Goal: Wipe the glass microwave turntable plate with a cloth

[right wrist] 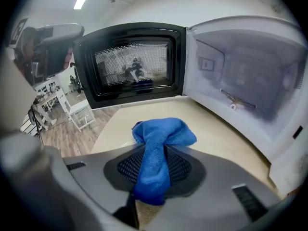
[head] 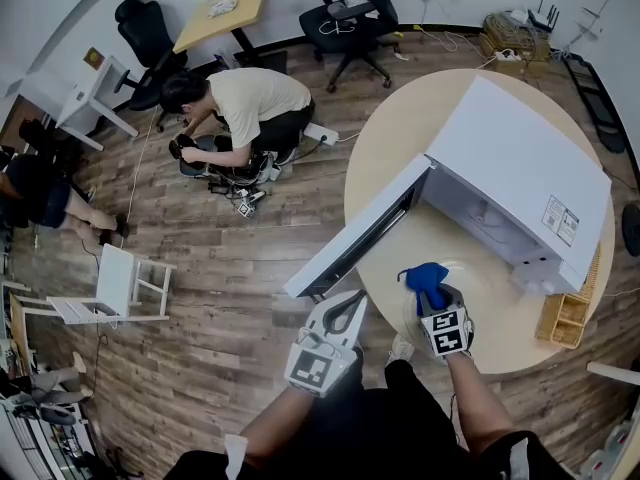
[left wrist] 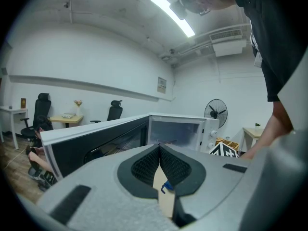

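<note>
Since right gripper (right wrist: pixel 161 150) clamps the blue cloth (right wrist: pixel 163 134) over the glass plate (head: pixel 480 293), faint on the table (head: pixel 400 148) before the microwave (head: pixel 520 158), press flat and wipe in circles. Left gripper (left wrist: pixel 159 150), closed on nothing, could steady the rim.

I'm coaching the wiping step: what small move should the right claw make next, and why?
Probably lower the right claw until the cloth presses on the plate: it is shut on the cloth over the plate, which lies on the table outside the microwave.
</note>
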Motion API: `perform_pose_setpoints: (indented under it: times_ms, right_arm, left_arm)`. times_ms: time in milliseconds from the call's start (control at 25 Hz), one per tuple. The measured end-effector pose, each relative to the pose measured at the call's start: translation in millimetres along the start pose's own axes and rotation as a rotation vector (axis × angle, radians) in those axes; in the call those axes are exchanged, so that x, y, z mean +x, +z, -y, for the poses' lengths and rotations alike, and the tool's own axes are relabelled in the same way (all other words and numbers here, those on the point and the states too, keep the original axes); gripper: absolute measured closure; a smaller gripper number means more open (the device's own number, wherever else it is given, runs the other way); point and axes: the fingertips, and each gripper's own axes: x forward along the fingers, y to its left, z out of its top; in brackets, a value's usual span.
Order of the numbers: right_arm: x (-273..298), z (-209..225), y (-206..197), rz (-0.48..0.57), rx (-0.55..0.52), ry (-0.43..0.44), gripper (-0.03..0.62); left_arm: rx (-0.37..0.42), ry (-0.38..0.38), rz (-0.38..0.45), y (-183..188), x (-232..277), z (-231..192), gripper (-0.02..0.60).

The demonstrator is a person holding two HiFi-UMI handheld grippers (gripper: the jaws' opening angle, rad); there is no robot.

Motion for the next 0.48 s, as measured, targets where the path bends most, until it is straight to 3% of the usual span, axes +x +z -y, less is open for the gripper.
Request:
perform_pose_setpoints:
  times_ms: [480]
  right_arm:
    - [2, 14, 9, -0.003, -0.012, -0.068, 0.493]
  left_arm:
    - [0.013, -0.005, 0.000, 2, 0, 0, 0.575]
